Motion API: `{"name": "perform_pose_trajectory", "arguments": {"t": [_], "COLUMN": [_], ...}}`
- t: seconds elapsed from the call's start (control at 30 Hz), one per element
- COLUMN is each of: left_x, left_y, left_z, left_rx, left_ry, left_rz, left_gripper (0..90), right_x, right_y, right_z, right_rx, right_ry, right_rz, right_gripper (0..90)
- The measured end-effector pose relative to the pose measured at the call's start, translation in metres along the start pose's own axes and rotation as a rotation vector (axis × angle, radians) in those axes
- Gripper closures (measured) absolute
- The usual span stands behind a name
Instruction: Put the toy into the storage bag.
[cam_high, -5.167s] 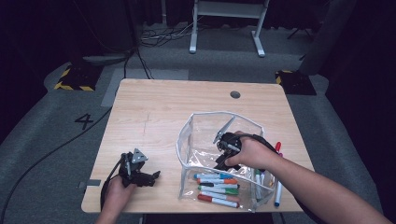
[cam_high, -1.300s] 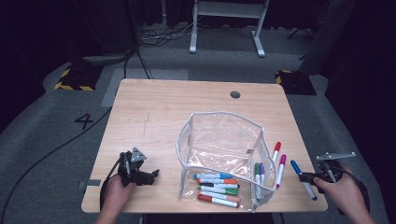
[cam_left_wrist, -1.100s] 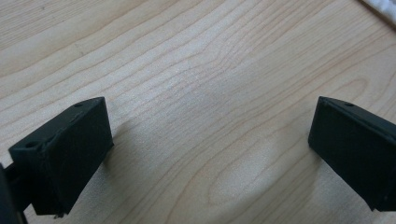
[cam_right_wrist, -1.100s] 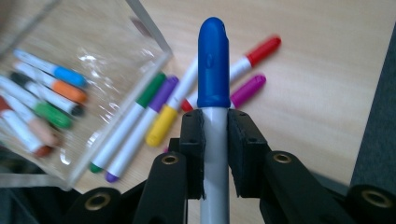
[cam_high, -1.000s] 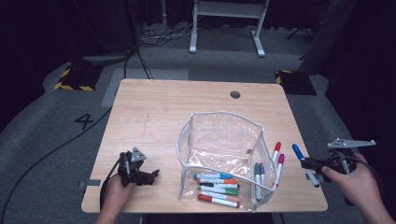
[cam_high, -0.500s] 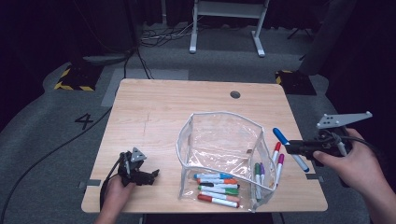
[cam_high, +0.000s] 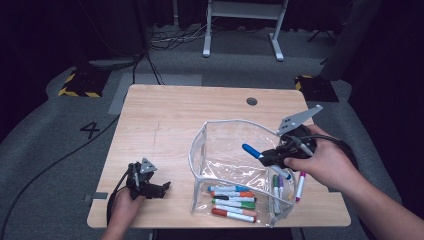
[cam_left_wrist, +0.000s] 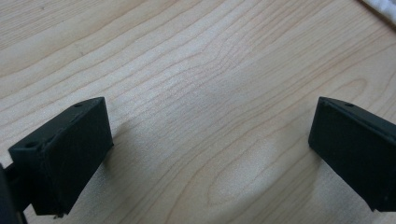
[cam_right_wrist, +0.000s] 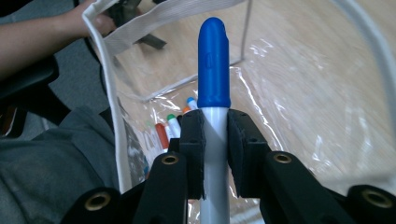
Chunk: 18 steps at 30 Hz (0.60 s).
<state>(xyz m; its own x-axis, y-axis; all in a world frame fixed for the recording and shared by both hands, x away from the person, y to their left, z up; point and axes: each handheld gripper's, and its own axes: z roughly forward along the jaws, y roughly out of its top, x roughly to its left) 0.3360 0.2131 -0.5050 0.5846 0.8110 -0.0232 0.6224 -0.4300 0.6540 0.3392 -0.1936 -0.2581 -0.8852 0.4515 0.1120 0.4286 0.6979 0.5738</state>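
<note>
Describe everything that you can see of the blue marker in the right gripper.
The blue marker has a rounded blue cap and a white barrel that looks like smooth plastic. The right gripper is shut on the barrel just below the cap; its two black fingers press on both sides. In the high view the marker hangs in the air over the open mouth of the clear pouch, cap pointing away from the hand. It touches nothing else.

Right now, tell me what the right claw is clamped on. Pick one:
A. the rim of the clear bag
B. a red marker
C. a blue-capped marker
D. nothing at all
C. The right claw is shut on the white barrel of a blue-capped marker, its cap pointing out past the jaws, held over the open clear bag.
</note>
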Motion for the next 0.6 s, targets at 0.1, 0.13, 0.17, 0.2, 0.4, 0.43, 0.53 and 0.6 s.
{"name": "perform_pose_trajectory", "arguments": {"t": [0.1,0.13,0.17,0.2,0.4,0.43,0.53,0.6], "left_x": [0.0,0.0,0.0,0.0,0.0,0.0,0.0,0.0], "left_y": [0.0,0.0,0.0,0.0,0.0,0.0,0.0,0.0], "left_z": [0.0,0.0,0.0,0.0,0.0,0.0,0.0,0.0], "left_rx": [0.0,-0.001,-0.001,-0.001,0.0,0.0,0.0,0.0], "left_ry": [0.0,0.0,0.0,0.0,0.0,0.0,0.0,0.0], "left_rz": [-0.001,-0.002,-0.002,-0.002,0.001,0.0,0.0,0.001], "left_gripper": [0.0,0.0,0.0,0.0,0.0,0.0,0.0,0.0], "right_x": [0.003,0.004,0.005,0.006,0.013,0.014,0.014,0.012], "right_y": [0.007,0.008,0.01,0.011,0.016,0.016,0.017,0.017], "right_z": [0.018,0.022,0.03,0.036,0.071,0.079,0.094,0.104], "right_rx": [0.035,0.046,0.063,0.074,0.148,0.167,0.205,0.227], "right_ry": [0.043,0.053,0.064,0.078,0.138,0.145,0.165,0.179], "right_rz": [-0.017,-0.018,-0.028,-0.032,-0.077,-0.081,-0.081,-0.075], "right_gripper": [77.0,77.1,77.0,77.0,77.0,77.0,77.1,77.1]}}
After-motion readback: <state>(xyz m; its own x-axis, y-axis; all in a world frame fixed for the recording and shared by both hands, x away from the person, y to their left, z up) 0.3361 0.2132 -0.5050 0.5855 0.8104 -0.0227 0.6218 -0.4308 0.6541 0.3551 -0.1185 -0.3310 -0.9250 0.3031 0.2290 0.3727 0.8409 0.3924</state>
